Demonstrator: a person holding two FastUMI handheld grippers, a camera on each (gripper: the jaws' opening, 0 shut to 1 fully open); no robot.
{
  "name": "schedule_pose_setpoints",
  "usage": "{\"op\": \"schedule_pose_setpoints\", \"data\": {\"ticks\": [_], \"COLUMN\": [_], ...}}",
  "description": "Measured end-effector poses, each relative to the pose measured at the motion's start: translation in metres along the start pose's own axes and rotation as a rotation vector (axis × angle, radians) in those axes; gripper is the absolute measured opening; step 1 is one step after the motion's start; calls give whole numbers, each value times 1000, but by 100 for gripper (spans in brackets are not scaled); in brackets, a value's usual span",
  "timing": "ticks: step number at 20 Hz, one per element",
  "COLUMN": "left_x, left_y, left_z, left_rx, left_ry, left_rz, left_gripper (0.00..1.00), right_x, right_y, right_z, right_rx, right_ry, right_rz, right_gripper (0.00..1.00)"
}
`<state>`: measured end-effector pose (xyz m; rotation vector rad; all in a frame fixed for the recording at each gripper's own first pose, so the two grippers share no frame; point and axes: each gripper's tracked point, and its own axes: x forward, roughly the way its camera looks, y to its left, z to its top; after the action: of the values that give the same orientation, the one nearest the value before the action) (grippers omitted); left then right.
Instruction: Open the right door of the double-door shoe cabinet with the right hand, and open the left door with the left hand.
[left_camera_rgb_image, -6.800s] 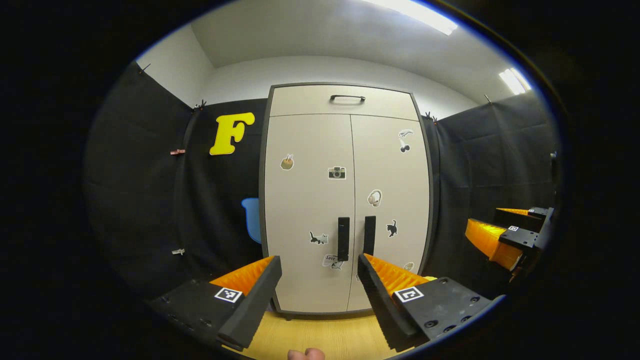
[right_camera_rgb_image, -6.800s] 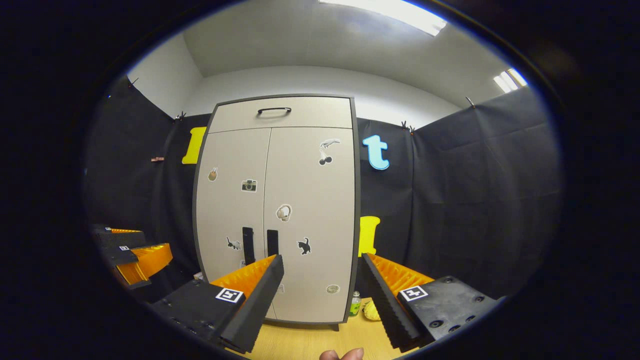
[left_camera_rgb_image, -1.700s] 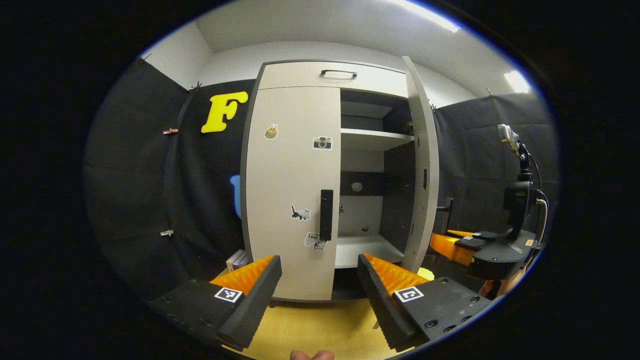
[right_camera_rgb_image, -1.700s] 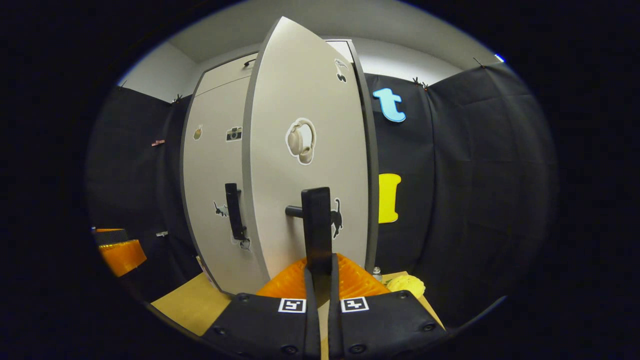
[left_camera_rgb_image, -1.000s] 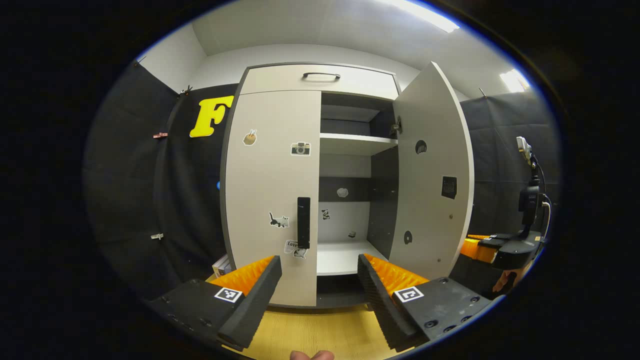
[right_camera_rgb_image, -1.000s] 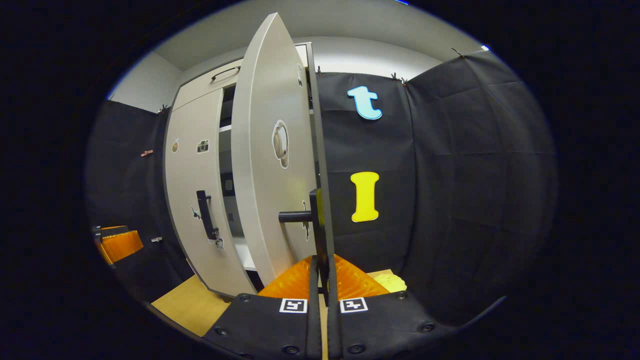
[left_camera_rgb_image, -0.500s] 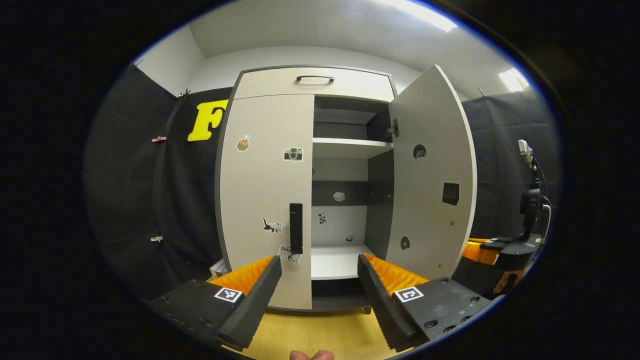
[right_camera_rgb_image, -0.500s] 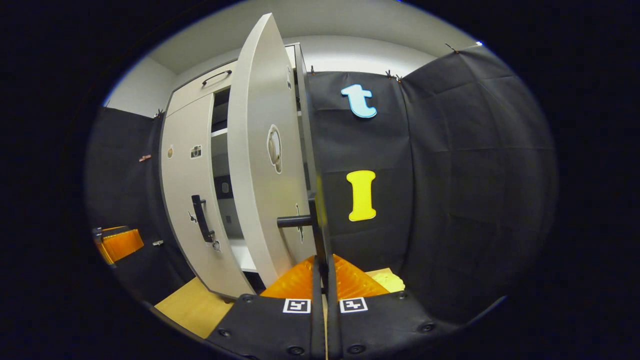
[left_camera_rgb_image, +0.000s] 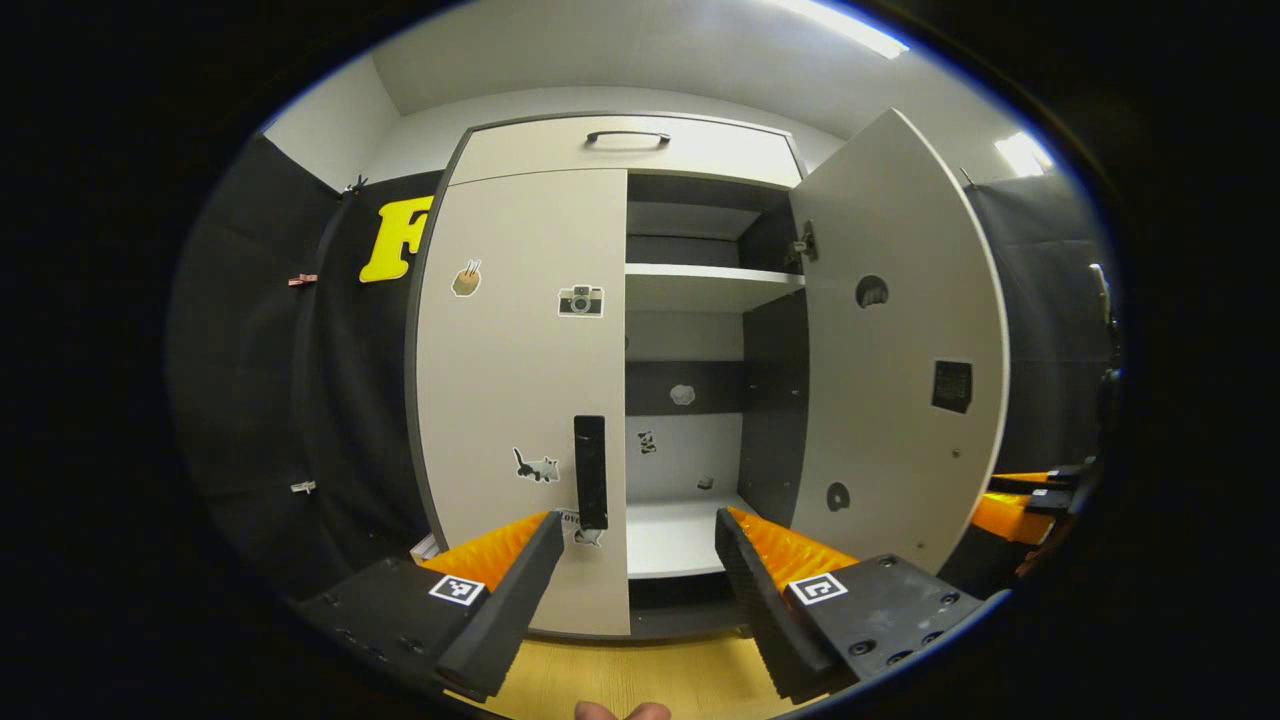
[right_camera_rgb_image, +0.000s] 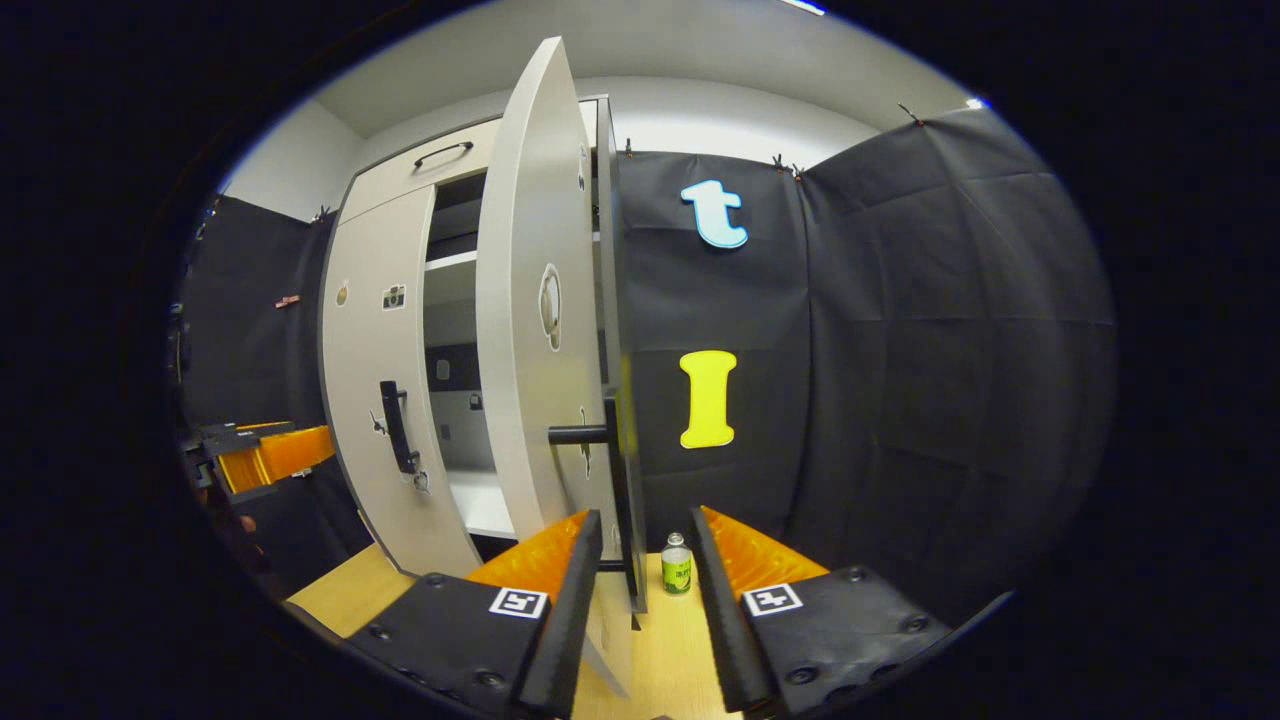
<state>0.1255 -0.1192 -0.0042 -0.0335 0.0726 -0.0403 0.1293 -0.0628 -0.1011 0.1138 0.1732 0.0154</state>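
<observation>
Beige shoe cabinet (left_camera_rgb_image: 620, 150) dead ahead in left gripper view. Right door (left_camera_rgb_image: 900, 350) swung wide — inner face showing, white shelf (left_camera_rgb_image: 705, 285) exposed behind. Left door (left_camera_rgb_image: 520, 380) flush shut, black left handle (left_camera_rgb_image: 590, 472) just above left gripper (left_camera_rgb_image: 640, 560), jaws spread, touching nothing. In right gripper view, right gripper (right_camera_rgb_image: 640, 570) jaws parted — right handle (right_camera_rgb_image: 622, 490) stands between fingers, no grip. Small green bottle (right_camera_rgb_image: 677, 565) on wooden floor (right_camera_rgb_image: 350, 590) beyond.

no legible text, sticker (left_camera_rgb_image: 578, 521) on left door (left_camera_rgb_image: 520, 400) unreadable
</observation>
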Motion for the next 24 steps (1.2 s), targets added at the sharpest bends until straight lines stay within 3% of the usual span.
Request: {"op": "schedule_pose_setpoints", "data": {"ticks": [1, 4, 5, 11, 14, 15, 19, 21, 24], "left_x": [12, 48, 60, 120, 139, 144, 158, 161, 165], "left_y": [3, 15, 21, 38, 44, 46, 48, 48, 49], "left_z": [-1, -6, -11, -24, -27, -28, -33, -33, -35], "left_rx": [-7, -11, -2, 2, 40, 53, 96, 104, 100], "left_ry": [3, -9, -3, -20, -28, -24, -17, -20, -15], "left_rz": [-2, 0, 13, 52, 78, 89, 113, 119, 128], "left_gripper": [95, 95, 95, 92, 79, 68, 45, 39, 36], "right_x": [-2, -7, -11, -16, -17, -17, -15, -15, -17], "right_y": [-2, -10, -10, -7, -4, -4, -4, -5, -4], "right_z": [1, 12, 16, 17, 15, 16, 20, 21, 27], "right_rx": [13, 27, 27, 31, 21, 21, 26, 28, 40], "right_ry": [-1, -42, -49, -52, -47, -43, -57, -64, -86], "right_rz": [-6, -32, -35, -11, 4, 13, 6, 1, 6], "right_gripper": [70, 95, 99, 98, 98, 98, 98, 98, 98]}}
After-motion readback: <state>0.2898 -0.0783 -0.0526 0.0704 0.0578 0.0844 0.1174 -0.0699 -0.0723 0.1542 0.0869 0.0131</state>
